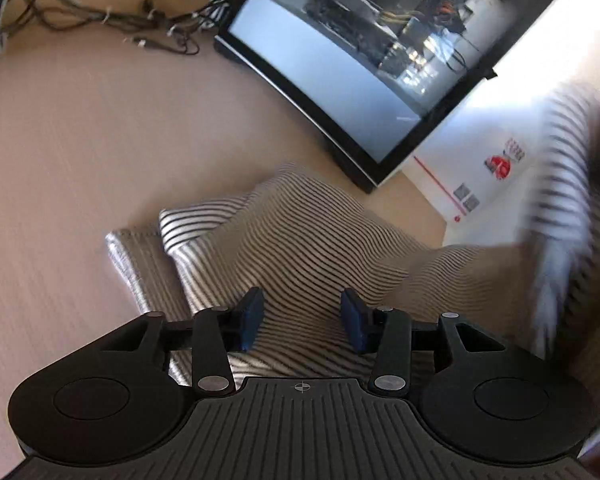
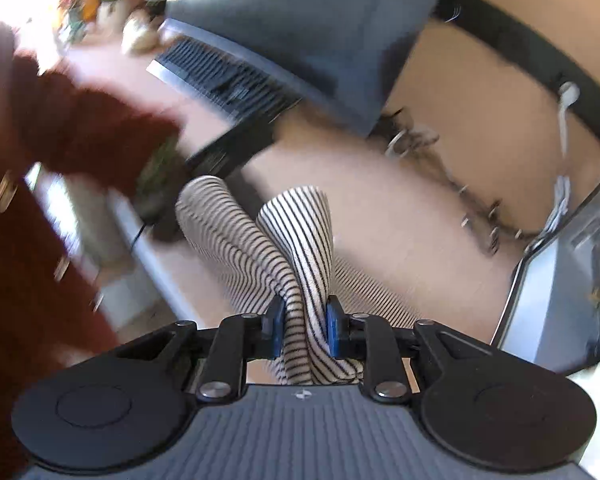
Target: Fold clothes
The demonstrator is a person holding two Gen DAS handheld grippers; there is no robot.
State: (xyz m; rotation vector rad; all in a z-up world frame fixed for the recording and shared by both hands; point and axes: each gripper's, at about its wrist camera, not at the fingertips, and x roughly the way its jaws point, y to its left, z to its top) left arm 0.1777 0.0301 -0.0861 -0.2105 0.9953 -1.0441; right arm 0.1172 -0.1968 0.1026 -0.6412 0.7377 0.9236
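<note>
Item: left tool [image 1: 302, 322], black two-finger frame with blue pads [image 1: 253, 316], jaws spread apart above the cloth, nothing pressed between them. Item: black-and-white striped knit garment [image 1: 300, 240], lying partly folded on the pale beige table [image 1: 80, 140] directly under and ahead of the left tool, a folded edge showing at its left side and a blurred portion rising at the right of the left wrist view. Item: right tool [image 2: 305, 328], same black frame with blue pads, jaws drawn close and pinching a bunched fold of the striped garment [image 2: 300, 248], which stands up in two rounded humps in front of the fingers and hangs below them. Item: rust-brown fuzzy sleeve [image 2: 60, 120], at the left of the right wrist view, blurred. Beyond the garment: flat black-framed monitor [image 1: 360, 60], standing tilted in the left wrist view, its screen pale and reflective; white sheet with red printing [image 1: 500, 160], just right of the monitor base. Far end: tangle of dark and grey cables [image 1: 100, 20] on the table along its back edge; a second dark screen and a ribbed black keyboard-like unit [image 2: 228, 76], blurred, in the right wrist view.
</note>
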